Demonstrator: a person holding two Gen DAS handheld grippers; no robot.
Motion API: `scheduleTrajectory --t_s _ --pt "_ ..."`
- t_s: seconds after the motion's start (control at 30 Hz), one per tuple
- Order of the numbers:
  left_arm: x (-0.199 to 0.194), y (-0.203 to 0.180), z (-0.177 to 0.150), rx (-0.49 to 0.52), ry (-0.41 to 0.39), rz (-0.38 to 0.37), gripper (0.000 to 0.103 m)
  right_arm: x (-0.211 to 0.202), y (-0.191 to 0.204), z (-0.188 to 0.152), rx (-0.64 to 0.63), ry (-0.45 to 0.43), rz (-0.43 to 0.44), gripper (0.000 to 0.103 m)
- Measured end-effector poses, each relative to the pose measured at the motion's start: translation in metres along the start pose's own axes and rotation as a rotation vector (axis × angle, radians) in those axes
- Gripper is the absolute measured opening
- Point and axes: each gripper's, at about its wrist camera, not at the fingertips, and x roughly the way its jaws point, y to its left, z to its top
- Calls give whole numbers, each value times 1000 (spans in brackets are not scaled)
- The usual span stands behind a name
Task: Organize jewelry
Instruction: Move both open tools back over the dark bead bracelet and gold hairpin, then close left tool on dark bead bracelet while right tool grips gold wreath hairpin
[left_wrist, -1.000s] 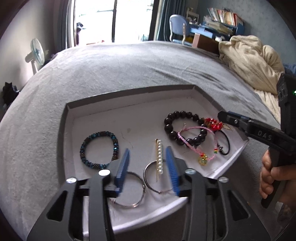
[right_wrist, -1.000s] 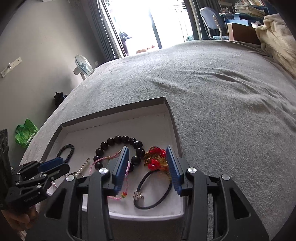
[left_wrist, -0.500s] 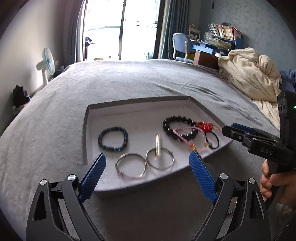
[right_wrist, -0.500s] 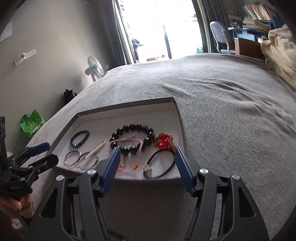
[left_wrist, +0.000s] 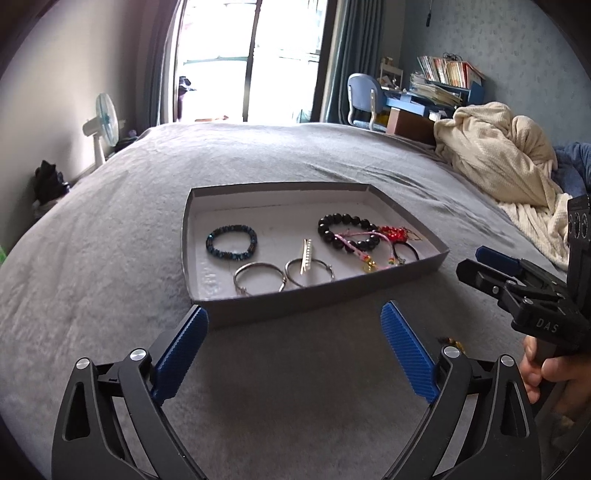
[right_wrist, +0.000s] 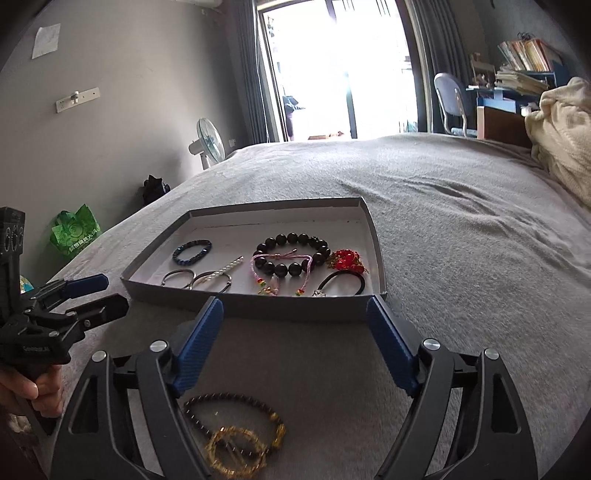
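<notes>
Both my claws, left (left_wrist: 293, 330) & right (right_wrist: 293, 325), spread wide, empty, w/ shallow grey cardboard tray (left_wrist: 317, 300) of bracelets just ahead on grey bed (left_wrist: 110, 236).

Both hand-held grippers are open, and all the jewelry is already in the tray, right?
Not all. The right wrist view shows a dark beaded bracelet and a gold bracelet lying on the bed in front of the tray. Both the left hand-held gripper and right hand-held gripper are open.

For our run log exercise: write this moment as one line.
left gripper: open, empty | right gripper: open, empty | tray: jewelry inside | brown bead bracelet, gold bracelet: on bed
</notes>
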Motion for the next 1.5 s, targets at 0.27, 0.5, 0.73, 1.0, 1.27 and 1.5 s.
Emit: scheduleTrajectory --t_s 0.27,0.5,0.73,1.0,1.27,1.5 --pt "-15 -8 -19 11 -23 9 96 -24 4 -13 4 -35 -24 87" --pt "-23 -13 -31 21 -22 11 96 -40 6 -25 20 -43 -29 88" --pt "-28 -11 -42 2 -13 13 96 -45 14 -35 5 -5 -8 90" --pt "-25 -7 -47 -24 15 11 96 -24 27 -46 -27 149 30 81" --pt "-26 -5 -50 -41 24 8 96 -9 34 -53 -26 242 47 67" --pt "-24 -4 -50 -43 32 8 96 -4 38 -60 -24 298 57 40"
